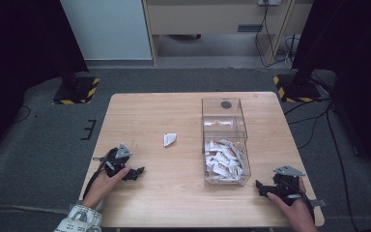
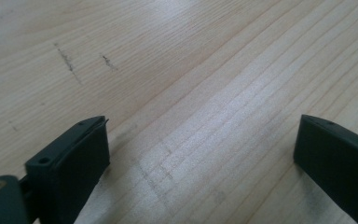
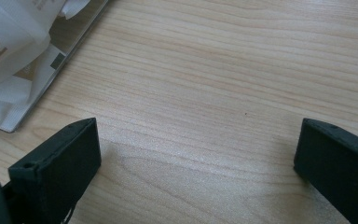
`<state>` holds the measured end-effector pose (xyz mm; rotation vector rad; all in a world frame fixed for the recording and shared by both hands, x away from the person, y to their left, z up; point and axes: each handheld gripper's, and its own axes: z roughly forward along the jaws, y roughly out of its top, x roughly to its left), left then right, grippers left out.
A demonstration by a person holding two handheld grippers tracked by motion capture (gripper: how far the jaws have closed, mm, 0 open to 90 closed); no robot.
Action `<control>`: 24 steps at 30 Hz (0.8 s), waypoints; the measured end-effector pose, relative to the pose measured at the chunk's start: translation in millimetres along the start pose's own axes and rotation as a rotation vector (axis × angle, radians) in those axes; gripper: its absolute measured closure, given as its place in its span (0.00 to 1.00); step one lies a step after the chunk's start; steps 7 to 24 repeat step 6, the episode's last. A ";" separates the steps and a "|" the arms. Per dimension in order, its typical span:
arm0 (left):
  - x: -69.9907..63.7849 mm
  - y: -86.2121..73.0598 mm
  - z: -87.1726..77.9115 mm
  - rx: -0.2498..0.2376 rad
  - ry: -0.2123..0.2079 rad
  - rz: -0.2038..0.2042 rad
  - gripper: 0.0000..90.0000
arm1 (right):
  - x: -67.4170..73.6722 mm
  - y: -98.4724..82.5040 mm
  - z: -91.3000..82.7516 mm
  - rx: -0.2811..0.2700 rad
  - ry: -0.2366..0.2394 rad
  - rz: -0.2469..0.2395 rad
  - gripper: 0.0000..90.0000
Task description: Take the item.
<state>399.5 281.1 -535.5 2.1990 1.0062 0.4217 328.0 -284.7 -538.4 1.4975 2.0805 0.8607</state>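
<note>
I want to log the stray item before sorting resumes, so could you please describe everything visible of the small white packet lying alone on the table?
The small white packet is a little folded sachet, seemingly paper, with faint dark print too small to read. It lies flat on the bare wooden table, near its middle, left of the clear plastic box holding many similar packets. It is apart from the box; neither the left tongs nor the right tongs touch it.
</note>
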 end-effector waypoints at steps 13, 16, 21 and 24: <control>4.2 -2.4 -0.2 -0.007 0.003 -0.017 0.00 | 0.0 0.0 0.0 0.000 0.000 0.000 0.01; 4.2 -2.4 -0.2 -0.007 0.003 -0.017 0.00 | 0.0 0.0 0.0 0.000 0.000 0.000 0.01; 4.2 -2.4 -0.2 -0.007 0.003 -0.017 0.00 | 0.0 0.0 0.0 0.000 0.000 0.000 0.01; 4.2 -2.4 -0.2 -0.007 0.003 -0.017 0.00 | 0.0 0.0 0.0 0.000 0.000 0.000 0.01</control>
